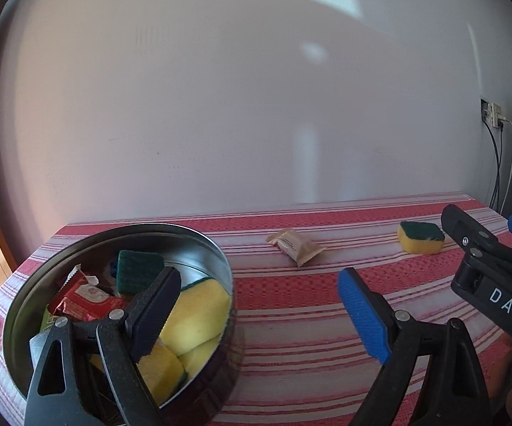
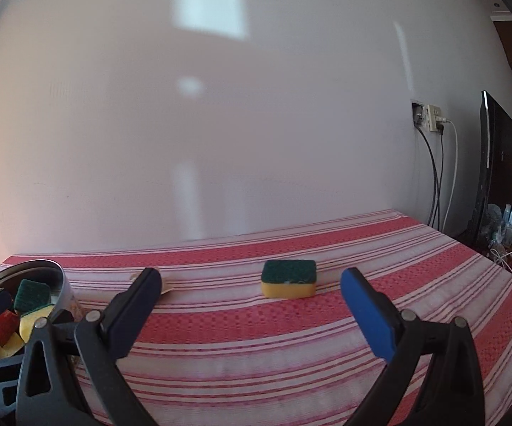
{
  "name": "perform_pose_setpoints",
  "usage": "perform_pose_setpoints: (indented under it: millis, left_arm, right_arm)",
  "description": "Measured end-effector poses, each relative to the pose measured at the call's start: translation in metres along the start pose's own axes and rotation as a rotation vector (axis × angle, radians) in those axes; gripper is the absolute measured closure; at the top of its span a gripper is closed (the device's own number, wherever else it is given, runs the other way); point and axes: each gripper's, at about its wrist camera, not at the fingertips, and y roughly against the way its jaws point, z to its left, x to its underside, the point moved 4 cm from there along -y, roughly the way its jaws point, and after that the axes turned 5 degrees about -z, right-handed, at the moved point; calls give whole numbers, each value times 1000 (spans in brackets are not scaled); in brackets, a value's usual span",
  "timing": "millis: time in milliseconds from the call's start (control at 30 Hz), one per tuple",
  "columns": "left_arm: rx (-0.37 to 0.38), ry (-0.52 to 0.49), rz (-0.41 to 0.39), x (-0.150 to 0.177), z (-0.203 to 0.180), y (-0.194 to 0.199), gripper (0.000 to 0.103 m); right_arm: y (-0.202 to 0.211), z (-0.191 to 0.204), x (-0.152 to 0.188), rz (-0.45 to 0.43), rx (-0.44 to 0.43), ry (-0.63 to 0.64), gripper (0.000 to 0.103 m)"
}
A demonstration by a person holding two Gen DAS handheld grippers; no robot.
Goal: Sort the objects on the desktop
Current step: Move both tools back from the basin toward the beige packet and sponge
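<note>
- Sponge (image 2: 288, 279), yellow foam under a green scouring pad, lying flat and alone on the striped tablecloth (image 2: 291, 337) at about 12 o'clock from the right gripper (image 2: 252, 314), between the lines of its two fingers but well ahead of the pads.
- Likely very light, soft and springy; should squash under a firm pinch and spring back. Not fragile, not slippery. Best taken across the two long yellow sides, low on the foam, with a moderate squeeze.
- Right gripper spread wide, nothing between its pads, pointing slightly downward at the sponge.
- Left gripper (image 1: 259, 314) also spread wide and holding nothing; dark pad hanging over the metal tin (image 1: 217, 248), blue pad over bare cloth.
- Beige snack packet (image 1: 295, 246) at roughly 12 o'clock from the left gripper, flat on the cloth, apart from the tin and the sponge. Probably light and crinkly, film likely a bit slick; safest taken across its narrow middle rather than by the crimped ends.
- Tin at 10 o'clock in the left wrist view, already holding several yellow-and-green sponges and a red wrapper (image 1: 82, 298).
- Writing: white letters "DAS" legible on the body of the right gripper, seen from the left wrist camera. Print on the beige packet and the red wrapper too small to read.
</note>
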Motion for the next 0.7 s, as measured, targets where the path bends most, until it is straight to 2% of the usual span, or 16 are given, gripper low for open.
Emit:
perform_pose_setpoints:
  millis: [367, 567, 700]
  left_arm:
    - [65, -68, 50, 0, -44, -18, 11]
    - [96, -168, 96, 2, -78, -32, 11]
    - [101, -210, 123, 0, -94, -48, 11]
  right_arm:
    - [-11, -44, -2, 6, 83, 6, 0]
    - [-14, -66, -5, -1, 134, 25, 0]
    - [-15, -84, -6, 2, 157, -10, 0]
